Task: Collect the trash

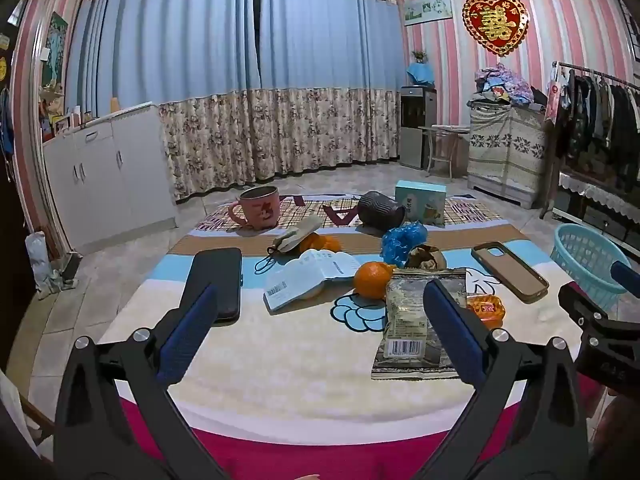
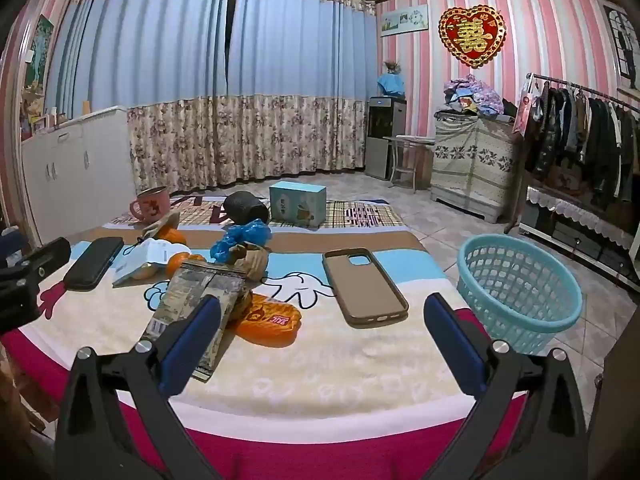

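A flat foil snack wrapper lies on the blanket-covered surface, its long axis running away from me, barcode end nearest. An orange packet touches its right edge. My left tongs and right tongs hover spread wide, gripping nothing. A turquoise basket sits off the surface's right

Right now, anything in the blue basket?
No, the blue basket shows only its bare mesh floor and walls in the right wrist view.
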A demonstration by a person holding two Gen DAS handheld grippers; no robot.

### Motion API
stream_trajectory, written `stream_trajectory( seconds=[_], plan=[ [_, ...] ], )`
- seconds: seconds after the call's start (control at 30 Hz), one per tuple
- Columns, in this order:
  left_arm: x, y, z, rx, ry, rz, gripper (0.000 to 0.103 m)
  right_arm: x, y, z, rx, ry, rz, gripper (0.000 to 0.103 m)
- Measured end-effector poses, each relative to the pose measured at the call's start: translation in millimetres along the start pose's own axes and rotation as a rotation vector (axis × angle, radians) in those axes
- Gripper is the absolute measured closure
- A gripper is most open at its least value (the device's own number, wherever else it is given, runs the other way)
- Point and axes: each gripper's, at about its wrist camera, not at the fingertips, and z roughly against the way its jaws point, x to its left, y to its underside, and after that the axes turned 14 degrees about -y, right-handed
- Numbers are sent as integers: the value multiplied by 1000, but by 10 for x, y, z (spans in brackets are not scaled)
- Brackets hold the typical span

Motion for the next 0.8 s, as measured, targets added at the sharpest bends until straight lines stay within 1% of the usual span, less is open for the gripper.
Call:
stream_trajectory(
  seconds=[0.07, 0.1, 0.17, 0.2, 0.5, 0.8],
  plan=[
    [-4, 3, 7, -7, -10, -9, 5, 0, 0, 2, -2, -3, -2, 4],
    [32, 4, 12, -12, -1, 3, 5, -2, -1, 3, -3, -4, -2, 4],
    [-29, -10, 15, -9, -5, -21, 5, -11, -10, 8, -5, -6, -1, 4],
    [3, -14, 47, -14, -2, -8, 5, -20, -28, 26, -6, -6, -1, 4],
    [-2, -21, 41, -9, -4, -10, 5, 49, -22, 15, -4, 10, 20, 4],
    [-4, -3, 34, -7, -2, -12, 5, 27, -14, 17, -11, 12, 19, 4]
  ],
)
